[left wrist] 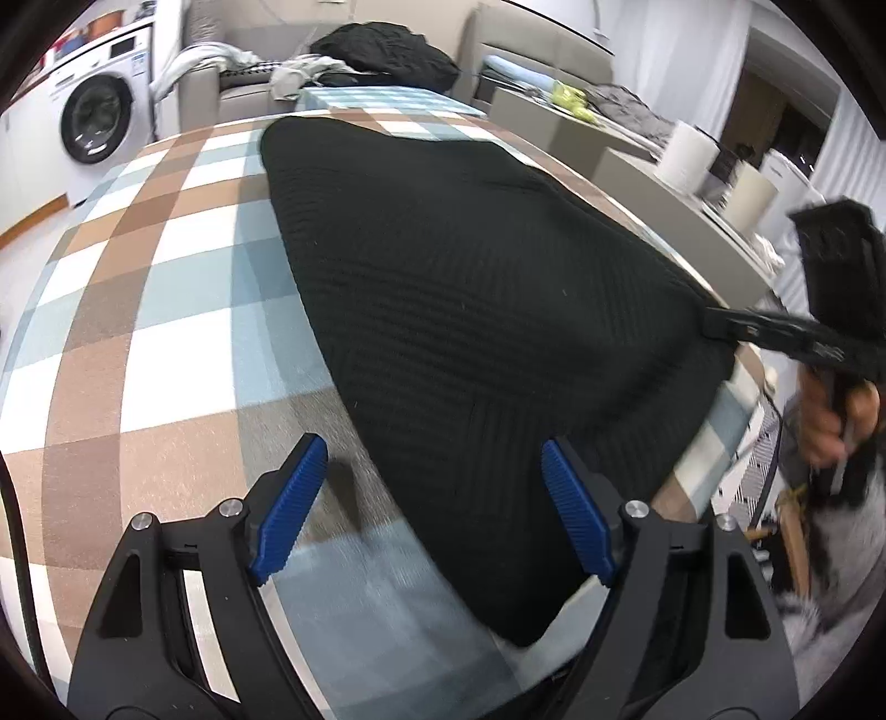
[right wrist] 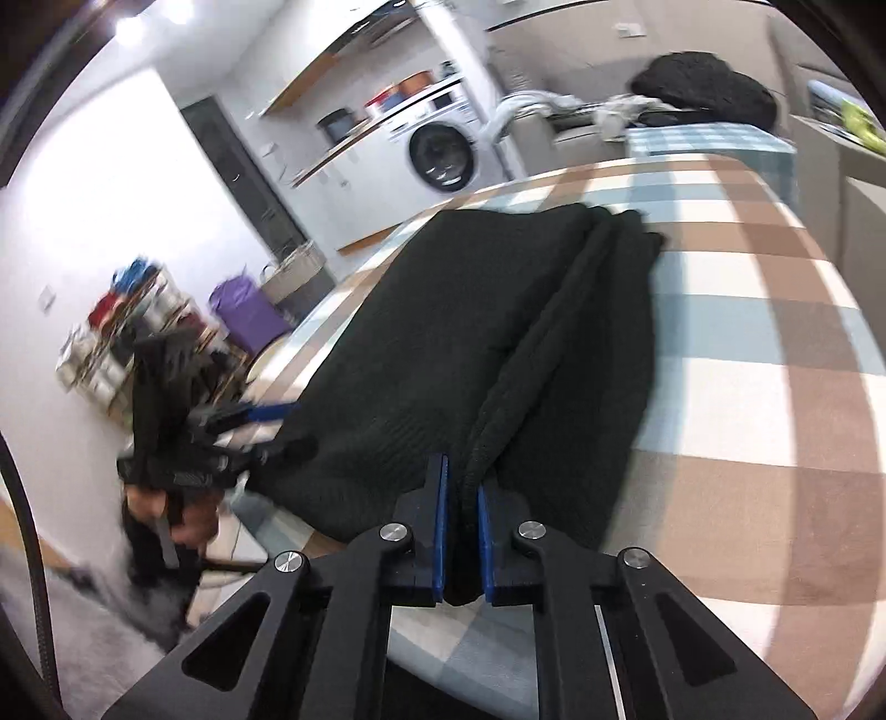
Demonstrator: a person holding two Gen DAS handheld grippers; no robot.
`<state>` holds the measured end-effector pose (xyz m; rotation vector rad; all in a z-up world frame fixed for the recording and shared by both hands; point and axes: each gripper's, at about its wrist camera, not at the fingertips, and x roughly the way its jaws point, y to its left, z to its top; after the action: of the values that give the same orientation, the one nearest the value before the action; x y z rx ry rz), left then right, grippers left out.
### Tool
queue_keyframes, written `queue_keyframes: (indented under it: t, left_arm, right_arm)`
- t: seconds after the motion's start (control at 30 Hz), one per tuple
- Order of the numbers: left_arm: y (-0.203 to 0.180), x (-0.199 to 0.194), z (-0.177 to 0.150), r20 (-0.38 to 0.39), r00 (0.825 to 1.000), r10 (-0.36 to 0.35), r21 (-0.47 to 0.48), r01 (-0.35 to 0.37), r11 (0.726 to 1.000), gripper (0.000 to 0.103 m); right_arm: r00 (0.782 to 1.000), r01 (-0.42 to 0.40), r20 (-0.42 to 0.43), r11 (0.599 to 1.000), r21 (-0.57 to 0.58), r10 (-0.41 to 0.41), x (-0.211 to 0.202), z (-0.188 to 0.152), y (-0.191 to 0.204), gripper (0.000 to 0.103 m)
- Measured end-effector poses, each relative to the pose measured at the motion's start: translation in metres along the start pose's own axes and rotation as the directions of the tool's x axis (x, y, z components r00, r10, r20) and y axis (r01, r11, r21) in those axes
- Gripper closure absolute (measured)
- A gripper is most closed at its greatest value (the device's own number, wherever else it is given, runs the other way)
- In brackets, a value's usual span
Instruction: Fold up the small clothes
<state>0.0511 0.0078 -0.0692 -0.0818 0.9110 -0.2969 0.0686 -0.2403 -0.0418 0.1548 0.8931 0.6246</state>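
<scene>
A black knitted garment (left wrist: 470, 266) lies spread on the table's checked cloth (left wrist: 138, 277), reaching to the right-hand table edge. My left gripper (left wrist: 434, 446) stands open over the garment's near-left edge; its right pad (left wrist: 578, 520) is over the knit and its left pad (left wrist: 290, 504) over bare cloth. At the far right, my right gripper (left wrist: 711, 324) pinches the garment's corner, with a person's hand (left wrist: 836, 421) on its handle. In the right wrist view, my right gripper (right wrist: 460, 473) is shut on a raised ridge of the garment (right wrist: 443, 332). The left gripper (right wrist: 288, 429) shows open at the garment's far-left corner.
A washing machine (left wrist: 94, 122) stands beyond the table's left side. A sofa at the back holds a black pile (left wrist: 387, 52) and loose laundry. White paper rolls (left wrist: 689, 155) sit on a counter to the right. A purple basket (right wrist: 246, 310) and stacked shelves stand on the floor.
</scene>
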Motion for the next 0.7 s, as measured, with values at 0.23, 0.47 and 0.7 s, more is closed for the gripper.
queue_keyframes:
  t: [0.23,0.47,0.7]
  left_arm:
    - [0.011,0.001,0.002,0.007,1.0,-0.027,-0.065,0.027,0.998,0.025]
    - [0.024,0.016,0.022,0.041,0.999,-0.034,-0.154,0.04,0.987,0.054]
    - [0.028,0.013,0.027,0.063,0.998,0.013,-0.141,-0.004,0.99,0.089]
  right_arm:
    - [0.998,0.034,0.051,0.999,0.01,-0.035,-0.01,0.004,-0.003,0.067]
    - [0.986,0.151,0.046,0.975,0.166,-0.16,0.013,0.02,-0.042,0.065]
    - [0.995,0.101,0.001,0.978,0.184,-0.103,0.035,0.02,-0.04,0.086]
